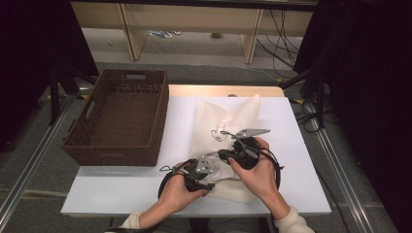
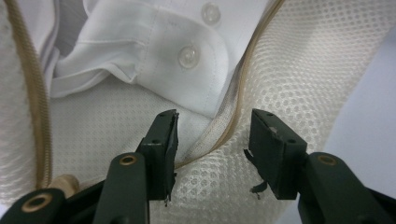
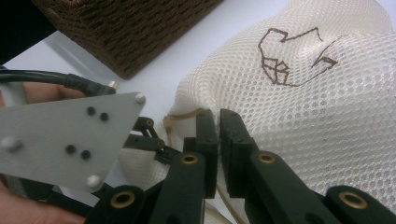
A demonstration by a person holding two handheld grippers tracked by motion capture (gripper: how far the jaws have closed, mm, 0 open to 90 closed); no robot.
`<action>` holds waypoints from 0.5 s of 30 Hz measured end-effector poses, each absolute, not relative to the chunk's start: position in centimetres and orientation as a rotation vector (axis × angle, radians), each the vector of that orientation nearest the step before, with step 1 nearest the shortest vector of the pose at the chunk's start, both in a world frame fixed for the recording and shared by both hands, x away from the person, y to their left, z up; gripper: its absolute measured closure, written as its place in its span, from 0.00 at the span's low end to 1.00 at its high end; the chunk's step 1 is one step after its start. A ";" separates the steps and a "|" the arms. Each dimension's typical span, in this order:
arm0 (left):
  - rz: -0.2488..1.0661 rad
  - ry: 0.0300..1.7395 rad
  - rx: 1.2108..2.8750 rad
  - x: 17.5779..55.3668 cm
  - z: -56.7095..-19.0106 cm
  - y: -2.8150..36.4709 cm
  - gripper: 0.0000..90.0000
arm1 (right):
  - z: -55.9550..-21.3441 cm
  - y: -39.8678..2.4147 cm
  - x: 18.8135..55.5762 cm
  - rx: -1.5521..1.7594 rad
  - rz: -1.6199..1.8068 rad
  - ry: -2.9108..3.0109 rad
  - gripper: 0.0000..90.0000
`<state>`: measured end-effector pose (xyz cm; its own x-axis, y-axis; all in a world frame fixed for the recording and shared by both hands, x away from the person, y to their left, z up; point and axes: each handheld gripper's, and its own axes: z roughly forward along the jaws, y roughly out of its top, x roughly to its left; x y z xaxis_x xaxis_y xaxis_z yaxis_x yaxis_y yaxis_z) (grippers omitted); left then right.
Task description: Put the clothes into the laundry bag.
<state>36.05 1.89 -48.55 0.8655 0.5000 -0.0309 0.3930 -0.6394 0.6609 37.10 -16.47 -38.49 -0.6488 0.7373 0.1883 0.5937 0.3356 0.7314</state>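
Straddling the tan zipper track (image 2: pixel 232 109) of the cream mesh laundry bag (image 1: pixel 228 121), the left gripper (image 2: pixel 212 156) has its jaws standing about halfway apart, pressing on nothing; the zip's edge runs up between them, and past it the folded white buttoned shirt (image 2: pixel 154 51) lies inside the bag's open mouth. The right gripper (image 3: pixel 218 140) has its jaws pinched nearly together on the bag's mesh by the zip's edge, holding that side up off the white table (image 1: pixel 121 187). The bag lies on the table's middle, just right of the dark brown woven basket (image 1: pixel 121 116), with both hands working at its near end.

The main risk, as I judge it, is the left jaws closing on the wrong layer. The shirt cuff sits just beyond the tips, so a bite taken too deep could catch shirt cloth along with mesh, and any zipping would then snag or jam. A bite too shallow could slip off the slick zipper tape. If the right jaws lose their thin fold of mesh, the mouth would sag shut and hide the track. Pulling the two sides apart unevenly could also drag the whole bag along the table toward the basket.
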 end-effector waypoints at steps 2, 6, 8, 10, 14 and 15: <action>0.192 0.641 2.341 36.2 -48.6 2.0 0.58 | -38.4 -16.4 37.0 1.228 1.203 2.409 0.97; 0.187 0.624 2.357 36.1 -48.5 2.0 0.64 | -38.3 -16.6 37.1 1.211 1.183 2.439 0.97; 0.192 0.596 2.388 36.0 -48.3 2.0 0.69 | -38.3 -16.6 37.1 1.212 1.177 2.449 0.97; 0.191 0.630 2.352 35.7 -48.4 1.7 0.74 | -38.3 -16.6 37.1 1.211 1.177 2.448 0.97; 0.215 0.603 2.380 35.2 -48.3 1.3 0.86 | -38.3 -16.6 37.1 1.212 1.179 2.451 0.97; 0.211 0.591 2.385 35.2 -48.3 1.3 0.88 | -38.3 -16.6 37.1 1.214 1.180 2.449 0.97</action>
<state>35.17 1.26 -48.31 0.8848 0.4659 -0.0027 0.3590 -0.6780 0.6415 37.11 -16.56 -38.30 -0.6563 0.7312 0.1863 0.6015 0.3579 0.7142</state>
